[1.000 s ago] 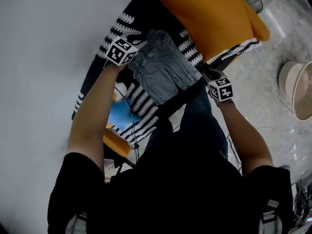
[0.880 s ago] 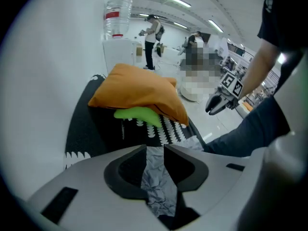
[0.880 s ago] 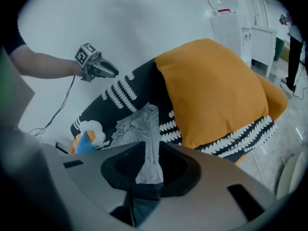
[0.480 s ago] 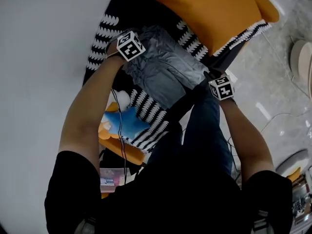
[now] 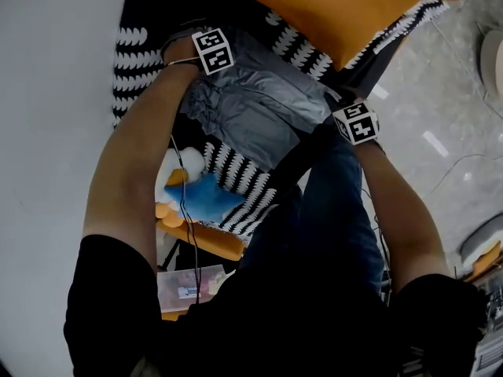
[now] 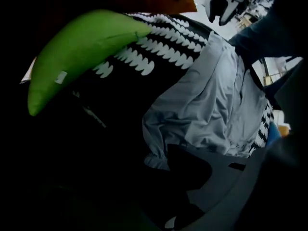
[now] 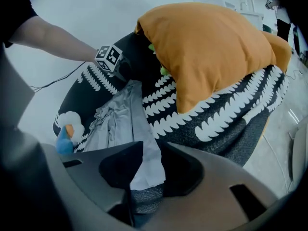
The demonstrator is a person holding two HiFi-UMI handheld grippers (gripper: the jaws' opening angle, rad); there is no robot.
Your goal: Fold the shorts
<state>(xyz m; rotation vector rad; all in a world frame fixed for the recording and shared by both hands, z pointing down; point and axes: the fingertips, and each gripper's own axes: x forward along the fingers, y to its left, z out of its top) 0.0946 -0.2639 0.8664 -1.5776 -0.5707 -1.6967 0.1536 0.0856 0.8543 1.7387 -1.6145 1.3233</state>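
Both tools had dropped low over the black-and-white seat, and the grey shorts, carried between them a second before, now lay spread across it, just in front of the orange cushion. The left tool had just been opening; its jaws stood apart, with a gathered corner of the cloth at their tips. The right tool had been opening too, jaws apart, the opposite edge lying loose between them. The shorts looked laid out and let go, so the fold itself probably came next
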